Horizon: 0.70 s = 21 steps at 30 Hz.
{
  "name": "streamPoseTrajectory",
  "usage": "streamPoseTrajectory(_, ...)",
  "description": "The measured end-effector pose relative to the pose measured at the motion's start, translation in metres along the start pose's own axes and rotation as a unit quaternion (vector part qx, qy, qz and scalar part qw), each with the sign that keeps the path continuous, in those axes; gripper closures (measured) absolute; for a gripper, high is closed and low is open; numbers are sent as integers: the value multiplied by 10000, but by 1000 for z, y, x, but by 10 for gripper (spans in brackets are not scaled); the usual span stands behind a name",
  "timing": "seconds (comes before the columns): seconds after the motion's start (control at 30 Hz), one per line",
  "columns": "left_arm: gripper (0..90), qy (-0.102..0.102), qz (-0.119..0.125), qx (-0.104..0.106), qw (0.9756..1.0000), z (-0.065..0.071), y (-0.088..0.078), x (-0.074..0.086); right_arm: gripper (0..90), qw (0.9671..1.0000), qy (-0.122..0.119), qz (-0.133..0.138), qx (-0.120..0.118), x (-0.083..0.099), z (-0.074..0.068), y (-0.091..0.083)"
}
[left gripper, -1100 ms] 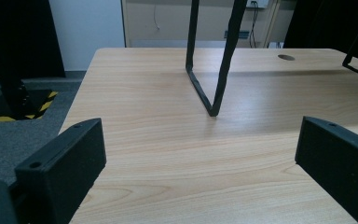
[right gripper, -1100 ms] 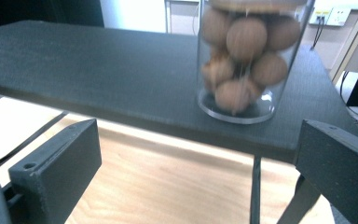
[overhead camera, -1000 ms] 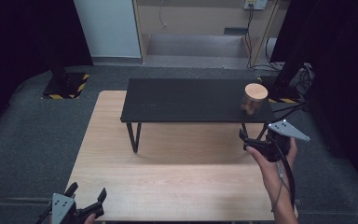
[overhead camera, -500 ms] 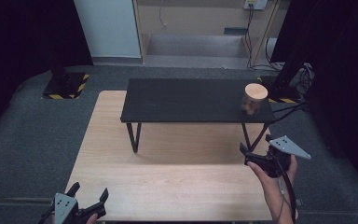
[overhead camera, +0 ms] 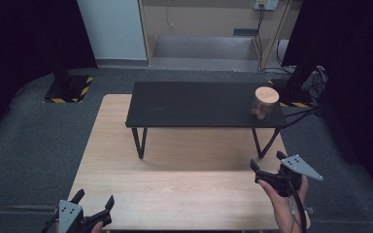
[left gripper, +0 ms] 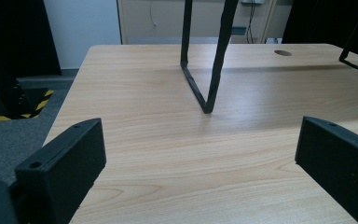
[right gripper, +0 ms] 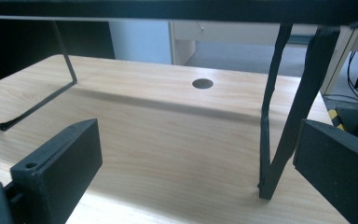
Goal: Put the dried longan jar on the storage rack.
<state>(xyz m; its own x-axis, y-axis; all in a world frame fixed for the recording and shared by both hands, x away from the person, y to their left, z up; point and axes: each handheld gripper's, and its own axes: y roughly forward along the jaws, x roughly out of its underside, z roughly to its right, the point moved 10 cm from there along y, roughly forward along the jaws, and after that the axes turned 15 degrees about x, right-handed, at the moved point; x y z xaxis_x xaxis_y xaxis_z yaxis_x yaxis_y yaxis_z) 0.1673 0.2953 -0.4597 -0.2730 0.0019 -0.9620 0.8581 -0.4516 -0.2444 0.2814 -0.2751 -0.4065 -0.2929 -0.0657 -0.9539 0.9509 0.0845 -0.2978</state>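
My left gripper (overhead camera: 93, 209) hangs low at the near edge of the table (overhead camera: 184, 199), well short of the black bench (overhead camera: 199, 104) and off toward its left end. Its jaws are spread wide with nothing between them; its own view looks along the bare wood at the bench's left leg (left gripper: 205, 70). My right gripper (overhead camera: 268, 170) sits just in front of the bench's right leg (right gripper: 279, 116), jaws also wide and empty, level with the space under the bench top. The jar (overhead camera: 264, 103) I take to be my target stands on the bench's right end, near its front edge, above and beyond my right gripper. To do this well, I should lift the right gripper clear of the bench top first, then approach level, jaws straddling the jar below its lid, closing gently so it does not tip.
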Motion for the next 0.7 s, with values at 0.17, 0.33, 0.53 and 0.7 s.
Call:
streamPoseTrajectory(0.17,5,-21,24,-18,10000,0,-1,0,15,10000,40,48,16,6,1,-2)
streamPoseTrajectory(0.33,5,-16,4,-31,10000,-1,-1,1,15,9999,81,84,21,14,2,-4)
streamPoseTrajectory(0.53,5,-27,-1,-13,10000,-3,3,0,14,9999,96,75,45,26,2,-9)
streamPoseTrajectory(0.7,5,-18,-20,6,10000,-2,4,0,14,9999,115,55,52,37,4,-12)
